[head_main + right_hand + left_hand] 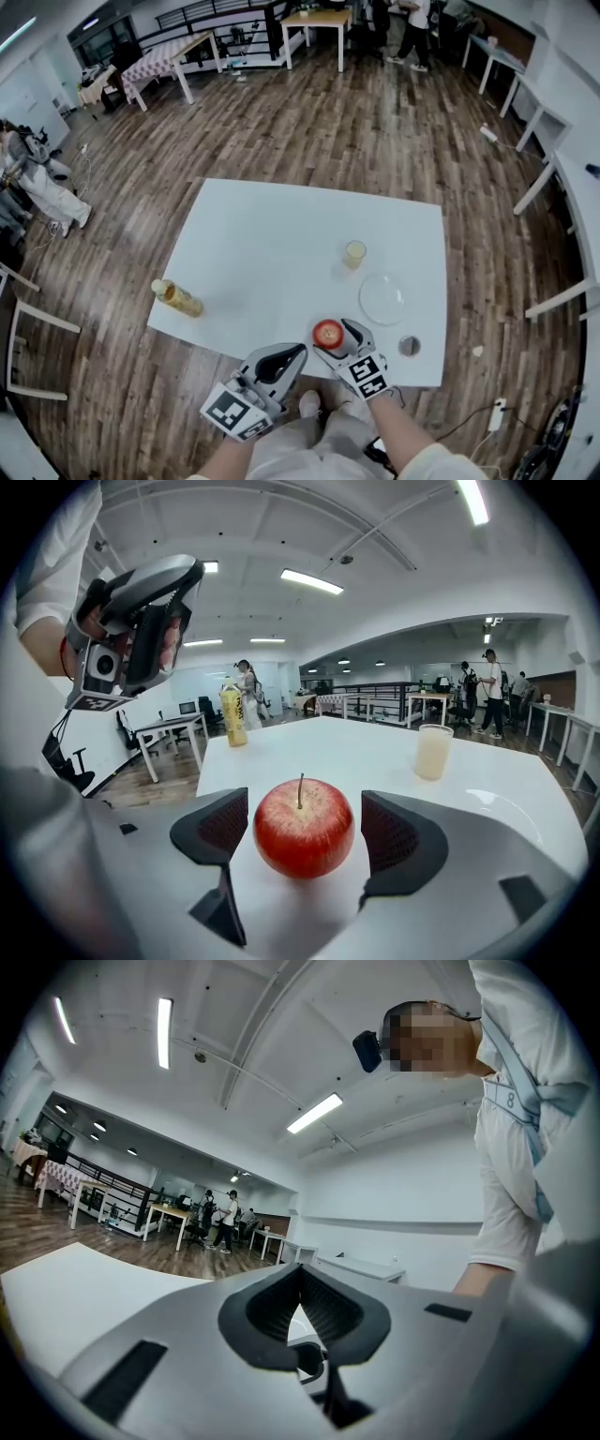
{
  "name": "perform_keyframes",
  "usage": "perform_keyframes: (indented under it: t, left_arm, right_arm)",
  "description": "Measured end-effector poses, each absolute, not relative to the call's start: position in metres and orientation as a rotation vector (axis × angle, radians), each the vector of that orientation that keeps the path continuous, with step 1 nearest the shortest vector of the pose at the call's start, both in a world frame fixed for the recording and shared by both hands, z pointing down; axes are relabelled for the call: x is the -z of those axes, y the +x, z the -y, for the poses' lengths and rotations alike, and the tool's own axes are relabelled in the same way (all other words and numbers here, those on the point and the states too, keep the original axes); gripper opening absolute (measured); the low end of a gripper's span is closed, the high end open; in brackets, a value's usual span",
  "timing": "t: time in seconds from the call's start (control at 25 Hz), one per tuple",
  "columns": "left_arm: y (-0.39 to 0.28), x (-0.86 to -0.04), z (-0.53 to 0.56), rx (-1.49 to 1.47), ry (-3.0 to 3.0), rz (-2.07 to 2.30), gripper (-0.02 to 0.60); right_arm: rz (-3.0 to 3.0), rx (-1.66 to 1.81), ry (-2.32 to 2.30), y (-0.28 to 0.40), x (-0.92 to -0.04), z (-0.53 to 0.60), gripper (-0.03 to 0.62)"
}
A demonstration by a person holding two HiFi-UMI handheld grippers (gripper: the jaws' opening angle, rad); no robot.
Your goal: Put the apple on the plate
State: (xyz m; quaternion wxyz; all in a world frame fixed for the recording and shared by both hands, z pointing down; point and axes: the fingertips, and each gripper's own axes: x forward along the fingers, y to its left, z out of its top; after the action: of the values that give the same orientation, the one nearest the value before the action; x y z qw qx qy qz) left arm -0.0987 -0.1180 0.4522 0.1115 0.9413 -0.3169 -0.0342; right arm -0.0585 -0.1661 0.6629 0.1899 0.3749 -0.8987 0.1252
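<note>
A red apple [327,333] [303,829] stands stem up on the white table [272,253], near its front edge. My right gripper [336,337] [305,841] is open around the apple. Its dark pads [225,825] sit on either side, with a narrow gap showing between each pad and the fruit. The clear round plate [382,298] [492,799] lies empty on the table, just beyond and right of the apple. My left gripper [298,352] [302,1307] hangs off the table's front edge, left of the apple, with its pads together at the tips and nothing in them.
A glass of pale juice [353,253] [432,752] stands beyond the plate. A yellow bottle [176,298] [232,716] stands at the table's left edge. A small dark round object [409,346] lies near the front right corner. Wood floor and other tables surround the table.
</note>
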Motion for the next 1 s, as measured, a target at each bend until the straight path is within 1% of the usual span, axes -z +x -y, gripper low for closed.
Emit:
perform_keyframes:
  t: [0.56, 1.0]
  left_arm:
    - [-0.1, -0.459, 0.122, 0.102, 2.759, 0.921, 0.002]
    - [-0.099, -0.449, 0.13, 0.126, 2.776, 0.872, 0.002]
  right_arm:
    - [2.468, -0.351, 1.031, -0.063, -0.678, 0.166, 0.367]
    - [2.468, -0.322, 1.088, -0.049, -0.647, 0.171, 0.366]
